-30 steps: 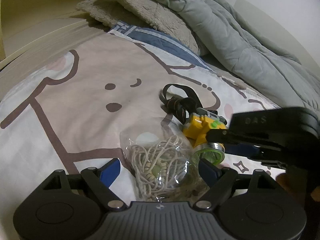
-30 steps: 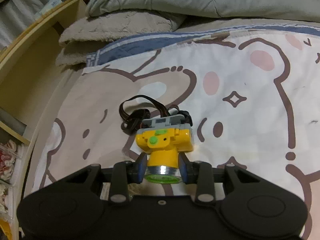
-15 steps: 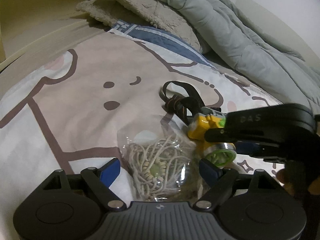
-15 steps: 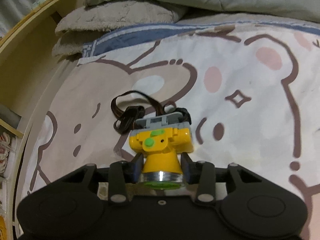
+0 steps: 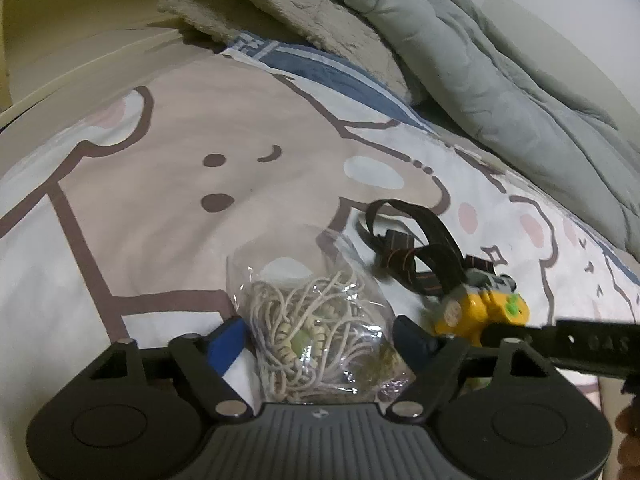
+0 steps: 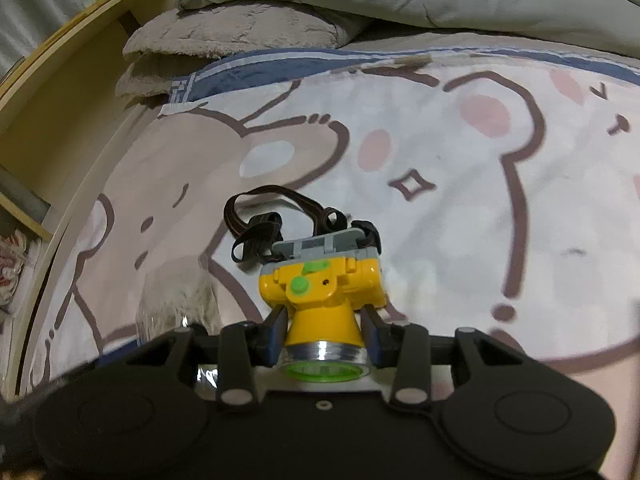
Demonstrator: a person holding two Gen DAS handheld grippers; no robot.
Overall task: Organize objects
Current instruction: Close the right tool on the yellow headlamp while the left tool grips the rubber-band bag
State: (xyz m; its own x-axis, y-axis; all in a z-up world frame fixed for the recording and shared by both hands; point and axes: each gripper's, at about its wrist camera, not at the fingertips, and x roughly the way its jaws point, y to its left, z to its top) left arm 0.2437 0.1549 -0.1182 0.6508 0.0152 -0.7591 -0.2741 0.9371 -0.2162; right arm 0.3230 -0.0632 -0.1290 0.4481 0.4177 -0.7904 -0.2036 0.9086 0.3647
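Note:
A clear plastic bag of coiled beige cord lies on the bear-print sheet, between the blue pads of my left gripper. Its jaws are closing, and the pads stand at the bag's two sides without visibly squeezing it. To the right, a yellow headlamp with a green button and a dark strap is held by its lens cone. My right gripper is shut on it. In the left wrist view the headlamp shows beside the bag, blurred. The bag also shows at the lower left of the right wrist view.
A grey duvet and a beige fleece blanket are heaped at the far end of the bed. A wooden shelf unit runs along the left side. Part of a person's hand shows at the right edge.
The right gripper has carried the headlamp to the right, away from the bag, its strap trailing behind. The left gripper's pads have drawn in toward the bag.

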